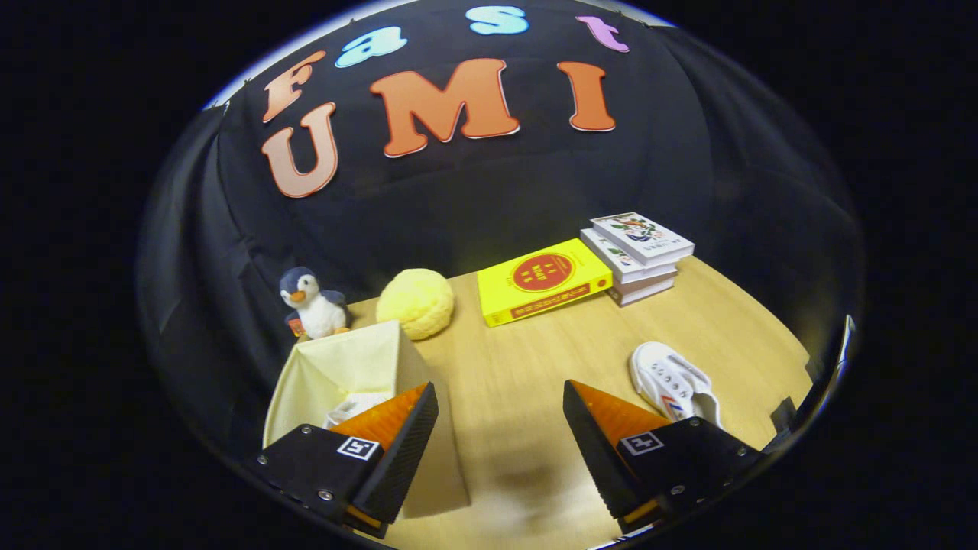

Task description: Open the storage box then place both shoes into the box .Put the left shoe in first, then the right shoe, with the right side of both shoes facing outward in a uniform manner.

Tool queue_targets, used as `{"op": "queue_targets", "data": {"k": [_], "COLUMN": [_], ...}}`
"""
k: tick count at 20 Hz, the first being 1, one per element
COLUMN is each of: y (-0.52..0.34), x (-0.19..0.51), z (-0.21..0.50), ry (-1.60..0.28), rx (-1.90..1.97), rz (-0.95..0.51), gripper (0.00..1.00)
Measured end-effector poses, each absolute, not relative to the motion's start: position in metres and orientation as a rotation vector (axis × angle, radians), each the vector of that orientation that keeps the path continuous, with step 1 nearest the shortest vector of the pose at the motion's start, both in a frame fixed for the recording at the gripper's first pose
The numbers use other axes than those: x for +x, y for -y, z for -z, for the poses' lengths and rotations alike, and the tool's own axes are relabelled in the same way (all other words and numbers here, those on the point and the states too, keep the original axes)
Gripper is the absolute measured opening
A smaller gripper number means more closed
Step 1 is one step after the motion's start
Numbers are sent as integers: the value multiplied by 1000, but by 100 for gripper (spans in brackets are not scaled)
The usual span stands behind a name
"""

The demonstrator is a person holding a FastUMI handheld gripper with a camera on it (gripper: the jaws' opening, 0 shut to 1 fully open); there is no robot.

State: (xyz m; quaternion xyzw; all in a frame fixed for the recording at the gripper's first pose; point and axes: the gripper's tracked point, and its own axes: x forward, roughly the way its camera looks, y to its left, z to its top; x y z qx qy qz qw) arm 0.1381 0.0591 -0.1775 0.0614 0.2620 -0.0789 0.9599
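My gripper (500, 405) is open above the wooden table (519, 367), with nothing between its fingers. A pale cream storage box (344, 367) stands open under and just beyond the left finger (397, 428). Inside it, partly hidden by that finger, lies a white shoe (353, 405). A second white shoe (672, 382) with red and blue side stripes lies on the table just beyond the right finger (603, 428), its toe pointing away from me.
A plush penguin (312, 304) and a yellow fuzzy ball (416, 303) sit behind the box. Farther back lie a yellow book (542, 281) and a stack of white books (638, 256).
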Motion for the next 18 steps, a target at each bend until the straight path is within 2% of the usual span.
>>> {"op": "queue_targets", "data": {"k": [8, 18], "y": [76, 152], "x": [110, 93], "z": [196, 259], "ry": [-605, -786], "rx": [-31, -166], "rz": [241, 191], "gripper": [99, 99]}}
